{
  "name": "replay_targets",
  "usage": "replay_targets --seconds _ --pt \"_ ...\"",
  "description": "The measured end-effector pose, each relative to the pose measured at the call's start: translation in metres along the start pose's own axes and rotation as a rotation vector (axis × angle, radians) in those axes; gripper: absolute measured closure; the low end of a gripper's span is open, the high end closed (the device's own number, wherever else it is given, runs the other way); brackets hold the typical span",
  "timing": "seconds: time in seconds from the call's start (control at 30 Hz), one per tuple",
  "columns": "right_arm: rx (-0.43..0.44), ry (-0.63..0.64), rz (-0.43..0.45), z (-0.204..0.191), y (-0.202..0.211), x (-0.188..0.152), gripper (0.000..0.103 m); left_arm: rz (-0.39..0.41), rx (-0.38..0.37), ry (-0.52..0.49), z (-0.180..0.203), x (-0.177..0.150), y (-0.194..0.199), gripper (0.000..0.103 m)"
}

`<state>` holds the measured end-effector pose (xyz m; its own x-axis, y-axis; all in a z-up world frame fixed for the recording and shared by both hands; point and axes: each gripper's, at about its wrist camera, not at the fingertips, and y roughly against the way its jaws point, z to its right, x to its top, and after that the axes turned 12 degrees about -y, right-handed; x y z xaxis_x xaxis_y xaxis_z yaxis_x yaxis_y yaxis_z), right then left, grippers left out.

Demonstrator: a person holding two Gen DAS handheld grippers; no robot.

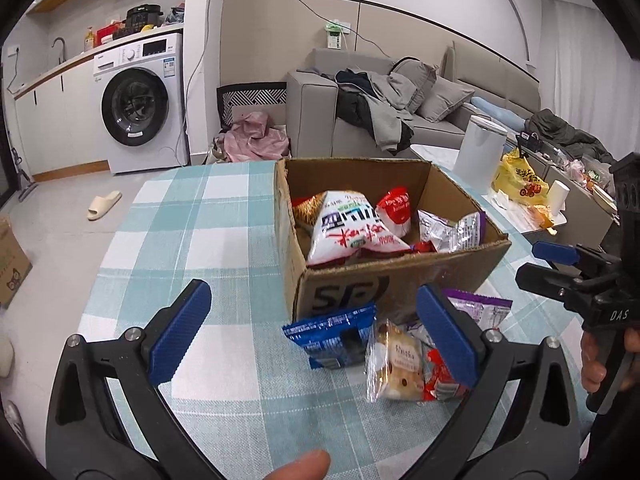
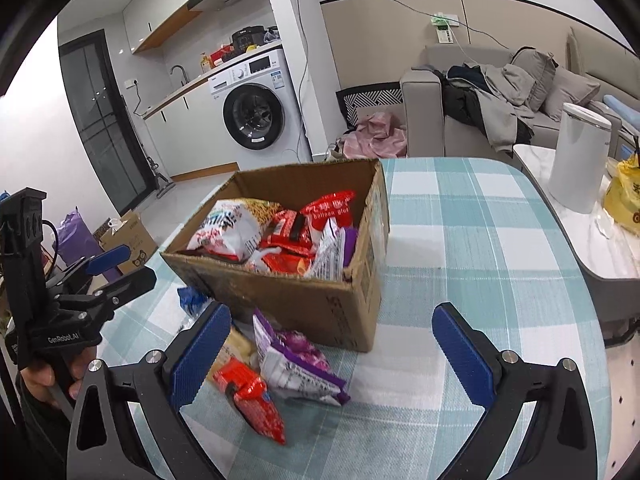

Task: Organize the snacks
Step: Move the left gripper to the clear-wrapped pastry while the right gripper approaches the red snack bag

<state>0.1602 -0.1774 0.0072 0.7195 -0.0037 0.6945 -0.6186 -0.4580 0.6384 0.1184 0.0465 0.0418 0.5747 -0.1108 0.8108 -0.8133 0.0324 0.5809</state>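
Observation:
An open cardboard box (image 1: 400, 280) (image 2: 300, 300) stands on the teal plaid table (image 1: 200, 240) and holds a white bag (image 1: 348, 228), red packets and a silver-purple packet. In front of it lie a blue packet (image 1: 332, 332), a clear-wrapped pastry (image 1: 396, 364), a red packet (image 2: 252, 400) and a purple packet (image 2: 296, 356). My left gripper (image 1: 314, 290) is wide open over the blue packet and pastry, touching neither. My right gripper (image 2: 332, 312) is wide open above the purple packet, holding nothing. Each gripper shows at the edge of the other's view (image 1: 528, 262) (image 2: 140, 263).
A white canister (image 2: 576, 152) and a yellow bag (image 1: 516, 180) sit on a low side table right of the plaid table. A sofa piled with clothes, a washing machine (image 1: 136, 108) and a slipper (image 1: 104, 205) on the floor lie beyond.

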Motion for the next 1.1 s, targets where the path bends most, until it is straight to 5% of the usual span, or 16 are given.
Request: replay_targets --seconds 0.9,1.1 --pt "-0.011 -0.010 -0.136 -0.002 -0.009 -0.030 0.001 -0.077 -0.007 -0.060 0.021 -0.032 -0.010 0.001" --pt "0.059 -0.009 -0.193 -0.005 -0.011 -0.044 0.013 -0.084 -0.017 -0.059 0.022 -0.036 -0.007 0.001"
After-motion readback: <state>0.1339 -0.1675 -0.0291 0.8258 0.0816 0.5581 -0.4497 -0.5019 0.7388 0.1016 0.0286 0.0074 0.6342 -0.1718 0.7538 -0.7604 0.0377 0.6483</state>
